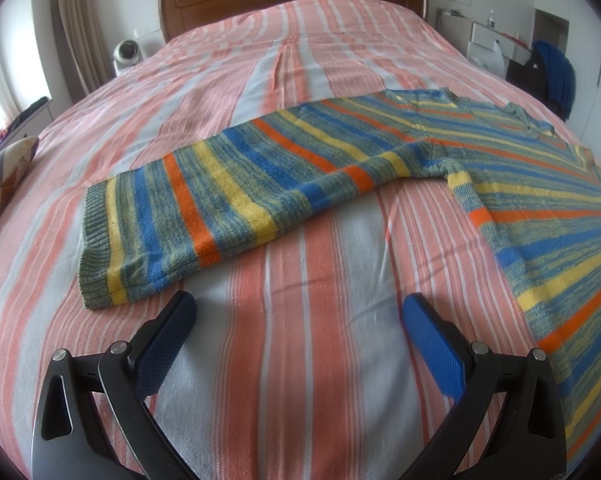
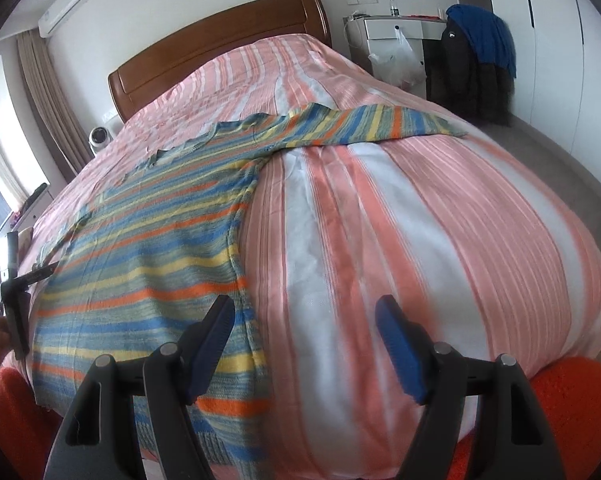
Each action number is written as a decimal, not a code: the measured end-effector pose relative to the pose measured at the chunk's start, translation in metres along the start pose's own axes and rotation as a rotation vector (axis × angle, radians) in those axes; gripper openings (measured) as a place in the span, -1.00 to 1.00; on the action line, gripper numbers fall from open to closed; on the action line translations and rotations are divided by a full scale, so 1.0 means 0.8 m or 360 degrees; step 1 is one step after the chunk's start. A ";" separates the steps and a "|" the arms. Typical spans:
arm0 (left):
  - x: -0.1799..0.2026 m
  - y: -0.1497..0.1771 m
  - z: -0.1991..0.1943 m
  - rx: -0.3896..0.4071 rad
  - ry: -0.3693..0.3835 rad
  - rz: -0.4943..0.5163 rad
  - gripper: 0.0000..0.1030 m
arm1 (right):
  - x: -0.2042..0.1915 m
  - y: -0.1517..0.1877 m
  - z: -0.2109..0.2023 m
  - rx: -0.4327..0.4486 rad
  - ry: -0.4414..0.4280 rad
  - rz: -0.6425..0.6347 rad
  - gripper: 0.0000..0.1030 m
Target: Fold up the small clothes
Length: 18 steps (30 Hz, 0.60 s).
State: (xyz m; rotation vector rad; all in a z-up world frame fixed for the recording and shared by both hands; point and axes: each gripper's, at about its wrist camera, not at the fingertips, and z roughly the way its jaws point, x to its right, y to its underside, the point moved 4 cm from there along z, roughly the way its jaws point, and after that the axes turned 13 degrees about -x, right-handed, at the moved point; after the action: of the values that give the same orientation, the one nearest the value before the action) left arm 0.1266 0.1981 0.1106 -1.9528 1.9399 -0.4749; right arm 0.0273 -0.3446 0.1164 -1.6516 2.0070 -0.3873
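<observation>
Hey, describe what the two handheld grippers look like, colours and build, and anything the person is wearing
Both the left gripper and right gripper have black linkage arms with slotted cutouts and silver pivot pins. Each carries two blue fingers with a finely textured, dotted surface. No cables or markings show. Bright orange fuzzy fabric sits at the bottom corners of the right wrist view, possibly clothing.

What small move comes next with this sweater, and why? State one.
Probably bring the left gripper forward onto the sleeve cuff and close. The striped sweater lies spread flat on the bed, unfolded; both grippers are open and empty, and that cuff lies just ahead.
</observation>
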 end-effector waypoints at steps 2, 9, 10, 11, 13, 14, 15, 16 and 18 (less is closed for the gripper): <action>0.000 0.000 0.000 -0.0001 0.0010 -0.0005 0.99 | 0.002 0.001 0.004 -0.0019 -0.0047 0.0008 0.41; 0.006 -0.006 -0.003 -0.0140 -0.0044 -0.0004 0.99 | 0.012 0.001 -0.007 0.0025 -0.0084 0.0017 0.41; 0.008 -0.006 -0.004 -0.0186 -0.0048 -0.0017 0.99 | 0.016 0.001 -0.007 0.0024 -0.0087 0.0032 0.41; 0.010 -0.006 -0.005 -0.0237 -0.0030 -0.0055 0.99 | 0.020 -0.001 -0.008 0.0026 -0.0095 0.0058 0.41; 0.010 -0.005 -0.002 -0.0289 -0.0018 -0.0164 0.99 | 0.027 -0.003 -0.009 0.0032 -0.0104 0.0100 0.41; 0.009 -0.004 -0.002 -0.0323 -0.0029 -0.0246 0.99 | 0.029 -0.005 -0.009 0.0030 -0.0114 0.0115 0.41; 0.009 -0.003 -0.003 -0.0328 -0.0041 -0.0285 0.99 | 0.031 -0.008 -0.007 0.0022 -0.0132 0.0137 0.41; 0.010 -0.002 -0.003 -0.0313 -0.0058 -0.0311 0.99 | 0.034 -0.011 -0.006 0.0015 -0.0147 0.0151 0.41; 0.013 0.004 -0.005 -0.0211 -0.0102 -0.0337 0.99 | 0.040 -0.020 -0.005 -0.0001 -0.0216 0.0196 0.41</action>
State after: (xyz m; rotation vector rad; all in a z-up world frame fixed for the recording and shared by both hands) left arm 0.1222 0.1876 0.1126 -2.2418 1.7754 -0.3400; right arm 0.0342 -0.3794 0.1213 -1.5038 1.9947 -0.2242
